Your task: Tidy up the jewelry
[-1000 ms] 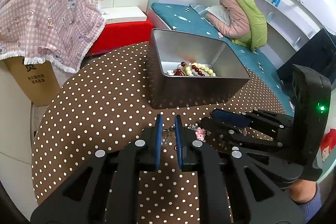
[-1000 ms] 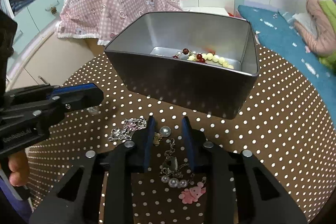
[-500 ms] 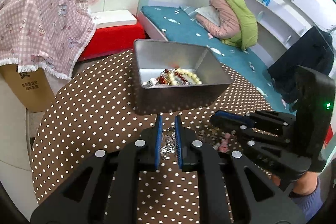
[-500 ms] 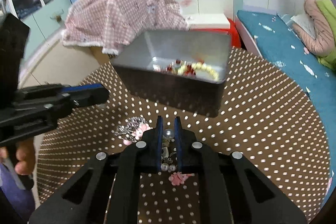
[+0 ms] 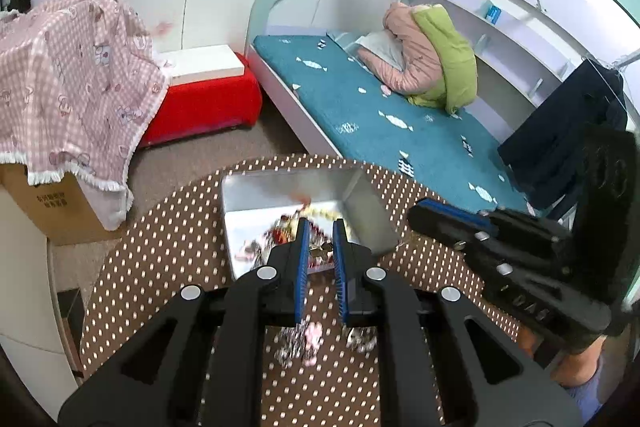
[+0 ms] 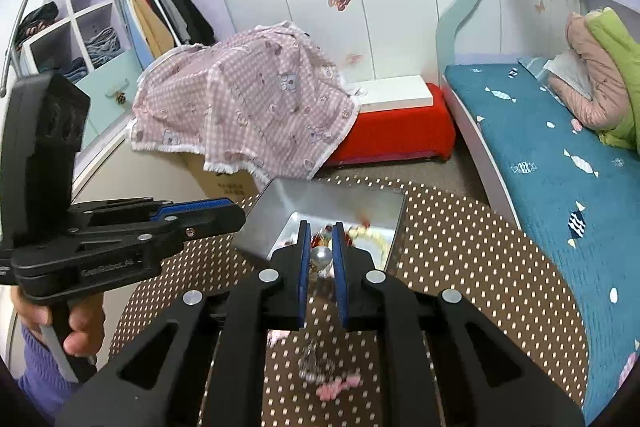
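A metal tin (image 5: pixel 288 189) (image 6: pixel 380 203) with bead bracelets inside sits on the brown polka-dot table (image 5: pixel 160 251). My left gripper (image 5: pixel 319 227) is shut on a silver chain piece (image 5: pixel 320 251) and holds it raised; its dangling end (image 5: pixel 304 341) hangs blurred below. My right gripper (image 6: pixel 320 229) is shut on a pearl necklace, a grey pearl (image 6: pixel 321 255) between the pads, with chain and pink charm (image 6: pixel 338 385) hanging below. Both are lifted above the table, near the tin. Each gripper shows in the other's view: the right gripper (image 5: pixel 424 213) and the left gripper (image 6: pixel 236 217).
The round table's edge (image 6: pixel 560 287) curves close by. Beyond it are a cardboard box under a pink checked cloth (image 6: pixel 248 115), a red bench (image 5: pixel 204 103), and a teal bed (image 5: pixel 380 115).
Both grippers rose high above the table with their jewelry. The right gripper closed on the pearl necklace between one second and half a second ago. The tin now appears lower and smaller.
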The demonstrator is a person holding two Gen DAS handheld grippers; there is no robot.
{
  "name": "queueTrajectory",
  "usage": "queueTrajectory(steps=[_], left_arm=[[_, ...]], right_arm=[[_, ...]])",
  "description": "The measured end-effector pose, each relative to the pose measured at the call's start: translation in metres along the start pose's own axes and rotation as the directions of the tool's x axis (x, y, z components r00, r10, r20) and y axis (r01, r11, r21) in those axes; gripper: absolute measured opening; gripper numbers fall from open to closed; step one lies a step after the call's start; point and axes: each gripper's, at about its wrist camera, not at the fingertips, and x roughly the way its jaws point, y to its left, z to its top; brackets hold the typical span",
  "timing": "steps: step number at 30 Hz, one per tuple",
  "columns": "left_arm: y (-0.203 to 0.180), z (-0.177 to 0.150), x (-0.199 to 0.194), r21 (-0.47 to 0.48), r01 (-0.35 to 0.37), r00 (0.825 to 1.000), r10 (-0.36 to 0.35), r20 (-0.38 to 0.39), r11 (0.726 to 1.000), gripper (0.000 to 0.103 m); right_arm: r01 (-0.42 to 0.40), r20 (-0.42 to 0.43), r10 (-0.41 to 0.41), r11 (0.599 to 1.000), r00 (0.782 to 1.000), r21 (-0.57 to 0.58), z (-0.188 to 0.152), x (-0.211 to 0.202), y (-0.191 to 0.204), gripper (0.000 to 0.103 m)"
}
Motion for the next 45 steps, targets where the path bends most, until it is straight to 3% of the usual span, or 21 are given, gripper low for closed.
queueTrajectory(steps=[9, 20, 22, 33, 37, 45], left_arm=[[0.003, 0.005, 0.05, 0.02, -0.073, 0.994, 0.074, -0.076, 0.997, 0.012], [0.011, -0.006, 0.07, 0.008, -0.083, 0.991, 0.084, -0.105, 0.996, 0.013], [0.011, -0.008, 0.07, 0.006, -0.082, 0.991, 0.082, -0.108, 0.997, 0.021], [0.009, -0.015, 0.049, 0.017, -0.089, 0.993, 0.09, -0.075, 0.996, 0.032], [0.004, -0.022, 0.026, 0.045, -0.109, 0.994, 0.11, -0.028, 0.993, 0.036], [-0.011, -0.064, -0.01, 0.111, -0.168, 0.985, 0.163, 0.05, 0.98, 0.039]], right_arm=[[0.021, -0.057, -0.02, 1.0, 0.998, 0.011, 0.002, 0.041, -0.008, 0.01], [0.018, -0.09, -0.017, 1.0, 0.996, 0.012, -0.003, 0.055, -0.008, 0.01], [0.018, -0.092, -0.017, 1.0, 0.996, 0.013, -0.003, 0.056, -0.007, 0.01], [0.002, -0.067, 0.0, 1.0, 0.998, 0.03, -0.005, 0.044, -0.008, 0.015], [0.004, -0.046, -0.003, 1.0, 0.999, 0.015, -0.007, 0.027, -0.005, 0.028], [0.016, -0.014, -0.016, 1.0, 1.0, -0.006, -0.036, -0.014, -0.003, 0.039]])
